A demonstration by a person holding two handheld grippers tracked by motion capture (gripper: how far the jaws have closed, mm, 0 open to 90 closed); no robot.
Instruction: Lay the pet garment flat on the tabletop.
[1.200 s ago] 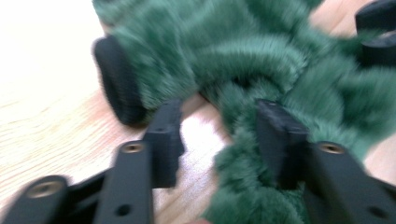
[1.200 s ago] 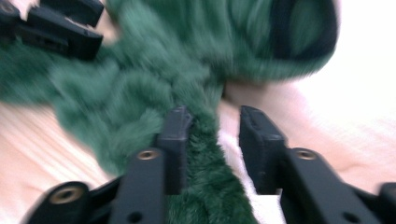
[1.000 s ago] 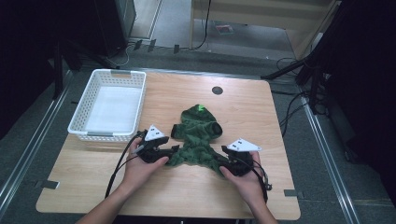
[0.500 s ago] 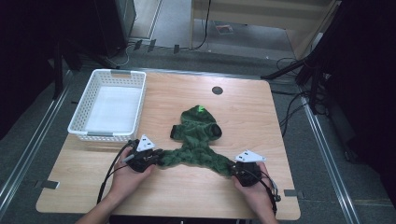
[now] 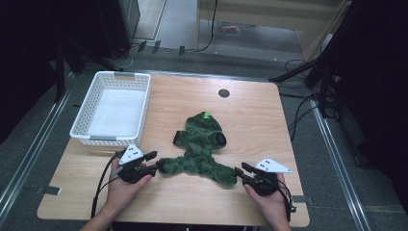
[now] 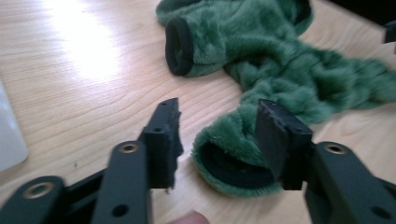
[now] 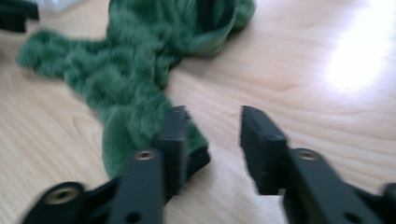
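A green fuzzy garment (image 5: 199,149) with black-lined cuffs lies spread on the wooden table (image 5: 260,120), its two lower ends pulled out to the left and right. My left gripper (image 5: 153,162) is open at the left end. In the left gripper view (image 6: 219,109), a cuff (image 6: 233,161) lies against the right jaw and partly between the jaws. My right gripper (image 5: 241,169) is open at the right end. In the right gripper view (image 7: 215,114), the garment's tip (image 7: 135,126) sits behind the left jaw and the gap between the jaws holds nothing.
An empty white plastic basket (image 5: 108,140) stands at the table's left side. A small black round grommet (image 5: 223,93) sits near the far edge. Bare wood lies to the right of the garment and along the front edge between the person's hands.
Both grippers moved apart and toward the front edge, drawing the garment's lower ends outward. The garment now lies wider and flatter.
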